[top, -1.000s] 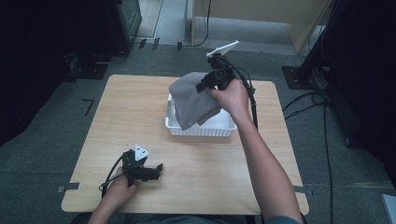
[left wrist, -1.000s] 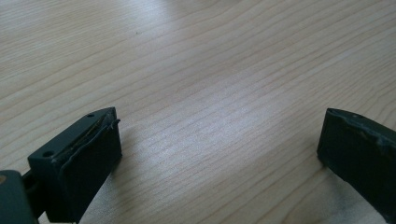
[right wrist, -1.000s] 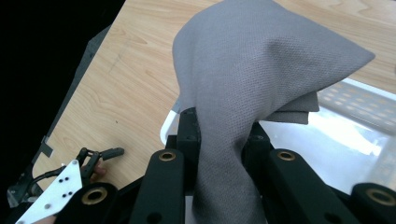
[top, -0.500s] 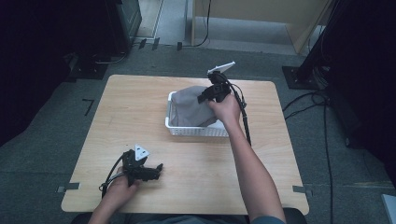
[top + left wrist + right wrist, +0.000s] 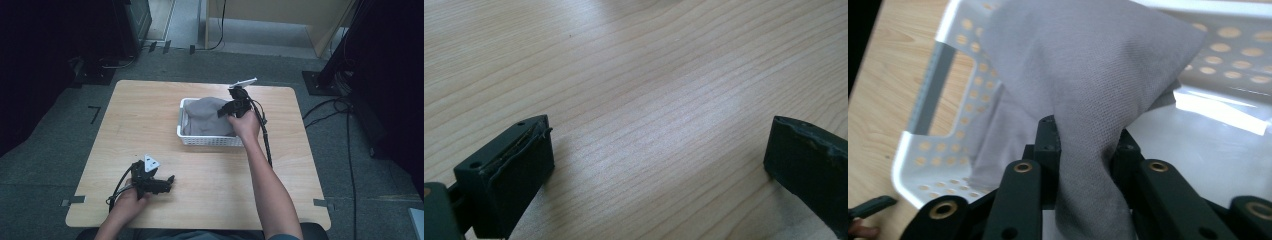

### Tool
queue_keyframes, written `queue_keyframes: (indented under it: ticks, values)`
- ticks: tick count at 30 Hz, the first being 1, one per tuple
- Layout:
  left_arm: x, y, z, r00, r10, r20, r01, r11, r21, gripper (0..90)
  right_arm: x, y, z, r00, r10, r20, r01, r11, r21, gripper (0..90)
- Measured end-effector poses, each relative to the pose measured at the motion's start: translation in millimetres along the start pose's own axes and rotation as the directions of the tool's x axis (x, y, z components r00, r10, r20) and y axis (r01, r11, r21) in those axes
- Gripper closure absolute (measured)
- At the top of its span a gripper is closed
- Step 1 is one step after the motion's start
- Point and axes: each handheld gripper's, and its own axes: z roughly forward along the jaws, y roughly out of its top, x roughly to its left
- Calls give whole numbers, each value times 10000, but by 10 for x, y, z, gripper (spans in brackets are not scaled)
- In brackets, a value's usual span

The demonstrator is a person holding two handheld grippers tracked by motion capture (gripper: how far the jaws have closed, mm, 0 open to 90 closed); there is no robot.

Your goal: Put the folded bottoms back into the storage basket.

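A light wooden table [image 5: 150, 130] with rounded corners is standing on a grey carpeted floor [image 5: 55, 150]. Black cables [image 5: 345, 145] are trailing across the carpet to the right of the table. Dark equipment [image 5: 132, 20] is sitting on the floor beyond the table's far left corner, in shadow. A pale wooden panel [image 5: 280, 12] is rising at the far edge of the scene. Grey tape strips [image 5: 74, 201] are lying on the carpet beside the table's near corners.
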Motion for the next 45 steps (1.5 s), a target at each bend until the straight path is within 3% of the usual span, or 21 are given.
queue_keyframes:
  ticks: [4, 6, 11, 19, 29, 31, 34, 40, 44, 45]
  values:
    - [0, 0, 0, 10000, -6, -2, 6, 10000, 1, 0, -32, 2, 4, 9988, -193, 448, 179, 9993, 327, 651]
    - [1, 1, -1, 10000, 10, -6, -10, 10000, 6, 0, -49, 2, -7, 9971, -326, 688, 298, 9987, 410, 573]
    - [0, 0, 0, 10000, -7, 4, 7, 10000, 2, 0, -109, -22, -12, 9941, -504, 961, 436, 9965, 718, 526]
    - [0, 0, 0, 10000, -8, 4, 8, 10000, 3, 0, -225, -58, -133, 9867, -572, 1522, 527, 9981, 334, 478]
    - [-1, 1, -1, 10000, -7, -3, 7, 10000, 12, 0, -262, -8, -389, 9887, -552, 1392, 621, 9970, -458, 499]
    - [-1, 0, 0, 10000, -9, 0, 9, 10000, -2, 0, -249, 10, -410, 9890, -727, 1290, 813, 9947, -626, 550]
    - [-1, 0, -1, 10000, -7, -2, 7, 10000, 6, 0, -206, 19, -376, 9871, -1061, 1200, 1146, 9912, -662, 610]
    - [0, 0, 0, 10000, 1, -5, -1, 10000, 3, 0, -97, 85, -261, 9890, -1044, 1051, 1116, 9916, -652, 695]
    - [0, 0, 0, 10000, -5, -1, 5, 10000, -4, 0, 21, 136, -34, 9955, -912, 253, 928, 9934, -680, 737]
    - [0, 0, 0, 10000, -5, -1, 5, 10000, -2, 0, 50, 138, 26, 9946, -985, 317, 1002, 9932, -597, 736]
